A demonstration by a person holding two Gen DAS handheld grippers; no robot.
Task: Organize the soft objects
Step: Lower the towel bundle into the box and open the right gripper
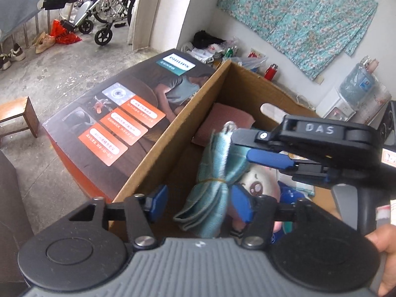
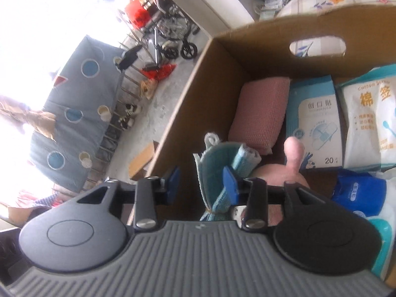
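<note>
Teal cloth bundle [image 1: 217, 178] stands tied at its middle inside the cardboard box [image 1: 178, 133], leaning on a pink plush [image 1: 257, 185]. My right hand-held gripper [image 2: 203, 183] sits spread around it — nothing pinched. My left hand-held gripper [image 1: 198, 205] is spread too. Risk: closing off-centre catches only a loose fold, so the bundle unrolls or drags the plush out.

White raised letters "DAS" on the black right tool [image 1: 257, 153]. Upside-down "PHILIPS" on the dark printed box [image 1: 118, 121]. "棉签" on the white packet [image 2: 368, 118]; "创口贴" and "20" on the blue-white packet [image 2: 315, 123].
</note>
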